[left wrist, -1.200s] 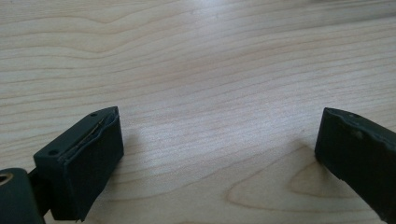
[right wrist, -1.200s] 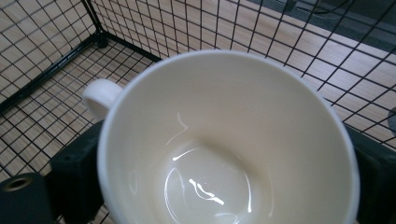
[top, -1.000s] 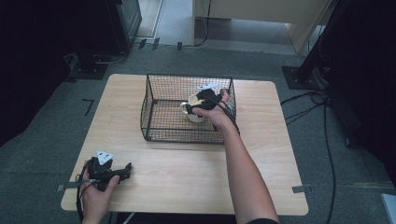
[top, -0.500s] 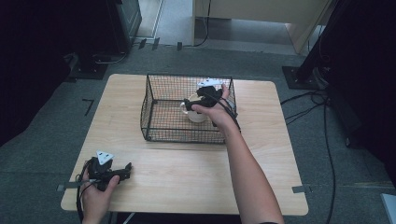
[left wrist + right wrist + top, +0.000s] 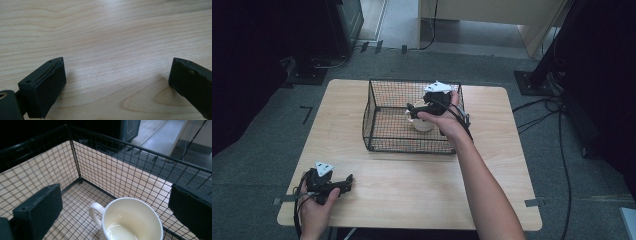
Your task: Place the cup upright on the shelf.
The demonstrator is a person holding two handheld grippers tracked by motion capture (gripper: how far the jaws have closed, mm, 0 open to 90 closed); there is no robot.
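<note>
White mug [image 5: 130, 222] stands upright inside the wire basket [image 5: 377, 125], toward the basket's right-hand wall, handle pointing away from that wall to the basket's middle. Right gripper [image 5: 424, 106] hangs over the mug w/ jaws spread wide, nothing held; in the right gripper view the mug's mouth sits between and just below the two jaws, rim not touching either. Mug looks empty inside.

Step in hand, as I judge it: grip the mug or back away from it — can't tell which.

If gripping:
- Come straight down, one jaw inside the rim, other outside, on the side opp. the handle, so the handle doesn't foul a jaw.
- Keep clear of the basket wall; the mesh is near the mug on that side & could catch a jaw.
- Close slowly; glazed wall may slip.
- Lift vertical until the base clears the basket's top rim.

Left gripper [image 5: 332, 183] rests on the counter [image 5: 412, 190], well apart from the basket, at the near left corner, jaws wide apart & empty.
</note>
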